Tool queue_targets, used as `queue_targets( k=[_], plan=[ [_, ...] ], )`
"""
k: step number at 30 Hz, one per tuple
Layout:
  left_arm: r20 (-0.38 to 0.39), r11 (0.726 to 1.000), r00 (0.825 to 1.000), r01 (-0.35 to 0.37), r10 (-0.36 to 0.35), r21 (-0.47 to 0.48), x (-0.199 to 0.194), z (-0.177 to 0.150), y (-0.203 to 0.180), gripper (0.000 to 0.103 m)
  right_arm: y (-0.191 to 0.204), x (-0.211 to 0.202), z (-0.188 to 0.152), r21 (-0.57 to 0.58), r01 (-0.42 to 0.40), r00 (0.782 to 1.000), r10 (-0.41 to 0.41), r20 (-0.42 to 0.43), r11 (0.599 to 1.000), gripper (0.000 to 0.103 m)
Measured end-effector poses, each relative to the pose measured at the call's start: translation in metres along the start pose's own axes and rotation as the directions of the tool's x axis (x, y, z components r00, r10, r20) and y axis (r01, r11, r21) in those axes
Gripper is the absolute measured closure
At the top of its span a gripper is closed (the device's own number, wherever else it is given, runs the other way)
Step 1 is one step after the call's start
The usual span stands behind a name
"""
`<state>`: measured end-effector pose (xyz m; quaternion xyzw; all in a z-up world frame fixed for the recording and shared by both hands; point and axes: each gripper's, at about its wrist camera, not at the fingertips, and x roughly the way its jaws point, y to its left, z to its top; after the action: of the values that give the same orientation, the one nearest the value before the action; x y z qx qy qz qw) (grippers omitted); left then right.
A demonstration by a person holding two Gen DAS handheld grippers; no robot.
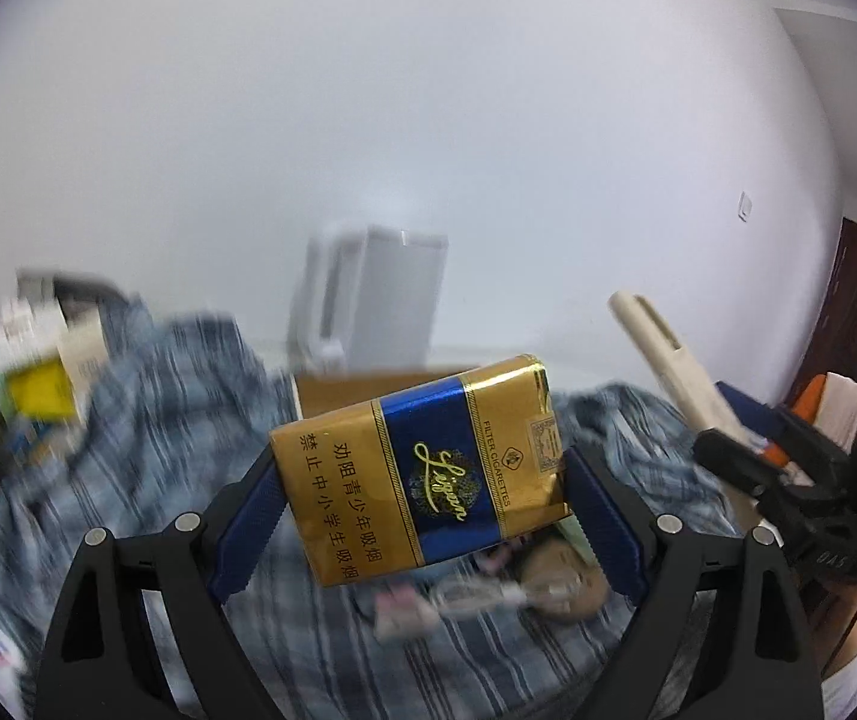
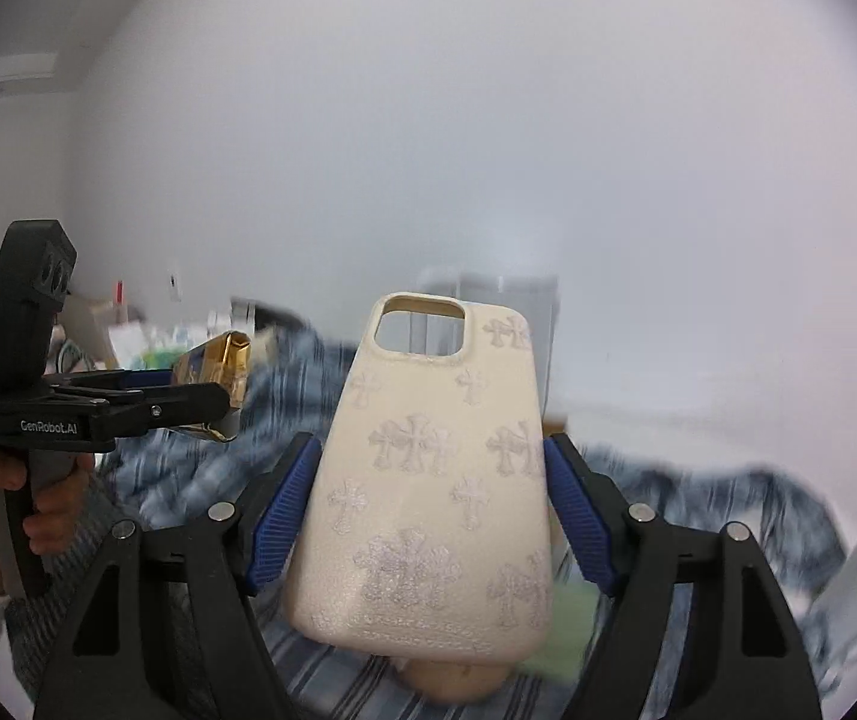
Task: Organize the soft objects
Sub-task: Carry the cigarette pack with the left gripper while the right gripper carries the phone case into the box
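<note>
1. Left claw (image 1: pixel 422 504): the blue pads (image 1: pixel 248 525) clamp the cigarette pack (image 1: pixel 422 468) across its long dimension, one pad on each short end. The pack sits tilted between the pads, clear of everything below. Gripping the ends leaves the soft faces uncrushed, which probably explains the wide jaw setting.
2. Below and ahead of the left claw: a striped blue cloth (image 1: pixel 188 408) covers the surface, with small blurred items lying on it just beneath the pack. What lies under the cloth cannot be told.
3. Beyond the left claw's tips: a brown cardboard box (image 1: pixel 338 390) stands on the cloth, and a white container (image 1: pixel 374 306) stands behind it against the wall. The box is a likely drop point for the sorted items; this is a judgement only.
4. Right of the left claw: the right claw appears side-on, carrying its load upward and outward.
5. Right claw (image 2: pixel 428 516): it grips the cream phone case (image 2: pixel 434 480) by its two long edges, camera cut-out pointing away from the claw. The edge hold keeps the flexible back from folding.
6. Left of the right claw, in its own view: a hand (image 2: pixel 38 498) grasps the other tool's handle.
7. Both items hang above the cloth, well apart; neither is deposited yet.
</note>
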<state>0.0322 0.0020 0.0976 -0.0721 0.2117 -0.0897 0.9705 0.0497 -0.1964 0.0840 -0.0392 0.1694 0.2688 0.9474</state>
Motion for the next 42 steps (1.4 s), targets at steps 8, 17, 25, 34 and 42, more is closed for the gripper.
queue_targets(
  k=[8,17,25,34,42],
  plan=[
    [0.148,0.997,0.988,-0.047,0.037,0.062,-0.012,0.073,-0.014,0.012,-0.016,0.001,0.065,-0.047,0.016,0.983,-0.007,0.184,0.999,0.029],
    [0.186,0.985,0.977,-0.123,0.099,0.118,0.036,0.127,-0.026,0.012,-0.036,0.037,0.126,-0.009,0.032,0.959,-0.028,0.281,0.999,0.029],
    [0.070,0.988,0.990,-0.132,0.126,0.085,0.100,0.106,0.001,0.012,-0.046,0.087,0.115,0.068,0.014,0.970,-0.030,0.243,0.998,0.029],
    [-0.096,0.983,0.981,-0.161,0.169,0.087,0.175,0.071,0.022,0.012,-0.038,0.161,0.075,0.065,0.015,0.995,-0.022,0.101,0.998,0.029],
    [-0.152,0.980,0.971,-0.170,0.184,0.105,0.201,0.044,0.024,0.012,-0.030,0.192,0.070,0.078,0.026,1.000,-0.027,0.014,0.997,0.028]
  ],
)
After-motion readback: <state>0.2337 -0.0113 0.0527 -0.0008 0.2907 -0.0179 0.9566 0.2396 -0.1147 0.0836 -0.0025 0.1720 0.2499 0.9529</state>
